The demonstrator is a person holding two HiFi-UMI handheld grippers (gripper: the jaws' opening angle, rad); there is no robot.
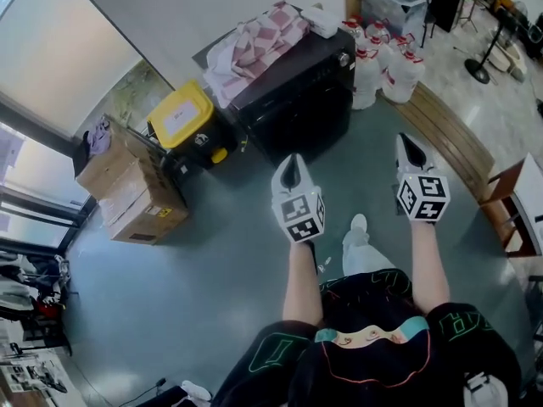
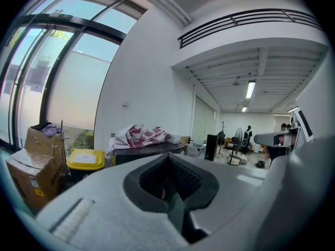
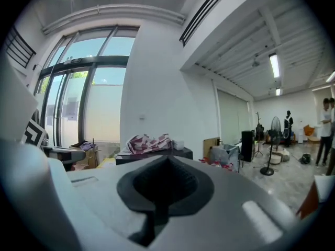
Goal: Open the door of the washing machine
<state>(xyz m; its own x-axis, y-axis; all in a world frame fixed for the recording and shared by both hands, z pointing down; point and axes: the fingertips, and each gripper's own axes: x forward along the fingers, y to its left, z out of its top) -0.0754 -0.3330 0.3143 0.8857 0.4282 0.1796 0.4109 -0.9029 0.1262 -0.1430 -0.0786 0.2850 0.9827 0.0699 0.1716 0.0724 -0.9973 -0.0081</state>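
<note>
Washing machine [image 1: 301, 108] dead ahead at twelve o'clock

Left to right on my remote feed: yellow-lidded bin [image 1: 181, 114] at ten o'clock, a checked cloth [image 1: 254, 45] heaped on the black machine, white bottles [image 1: 386, 62] at one. My left gripper [image 1: 294, 161] and right gripper [image 1: 411, 145] hang well apart from it, jaws pressed together on nothing.

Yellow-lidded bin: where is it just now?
The yellow-lidded bin sits upper left in the head view, between the stacked cardboard boxes on its left and the black washing machine on its right.
</note>
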